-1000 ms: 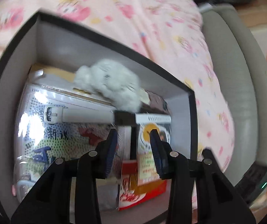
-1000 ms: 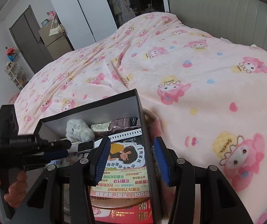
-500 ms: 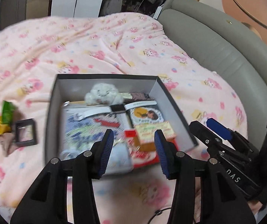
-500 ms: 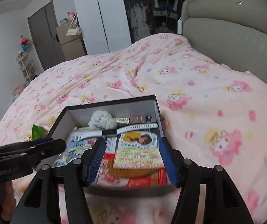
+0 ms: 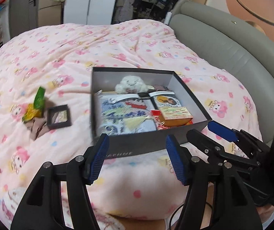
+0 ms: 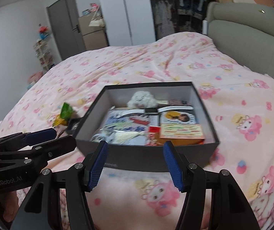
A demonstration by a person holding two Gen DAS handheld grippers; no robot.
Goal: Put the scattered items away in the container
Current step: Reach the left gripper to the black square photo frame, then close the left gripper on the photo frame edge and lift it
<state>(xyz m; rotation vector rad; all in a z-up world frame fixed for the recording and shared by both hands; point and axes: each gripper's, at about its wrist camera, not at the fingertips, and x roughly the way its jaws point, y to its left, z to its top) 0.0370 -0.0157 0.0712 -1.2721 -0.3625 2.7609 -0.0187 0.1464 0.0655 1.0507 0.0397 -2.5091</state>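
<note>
A dark box (image 5: 137, 149) (image 6: 146, 160) sits on the pink bedspread, holding a fluffy white toy (image 5: 130, 84) (image 6: 141, 99), a white watch (image 5: 133, 96), booklets and an orange packet (image 5: 176, 116). Left of it lie a green-yellow snack wrapper (image 5: 35, 105) (image 6: 64, 114), a small black square frame (image 5: 58, 116) and a brown cloth (image 5: 37, 127). My left gripper (image 5: 138, 161) is open and empty, pulled back in front of the box. My right gripper (image 6: 136, 164) is open and empty, also in front of the box; it shows at the right of the left wrist view (image 5: 213, 132).
A grey padded headboard (image 5: 233, 44) (image 6: 252, 38) curves along the right. White wardrobe doors (image 6: 133, 9), a grey door (image 6: 66, 21) and shelves (image 6: 43, 55) stand beyond the bed's far side. The pink bedspread (image 5: 98, 48) spreads wide around the box.
Both grippers have drawn back and up from inside the box to in front of it. The left one left the white watch lying in the box. The scattered items at left came into view.
</note>
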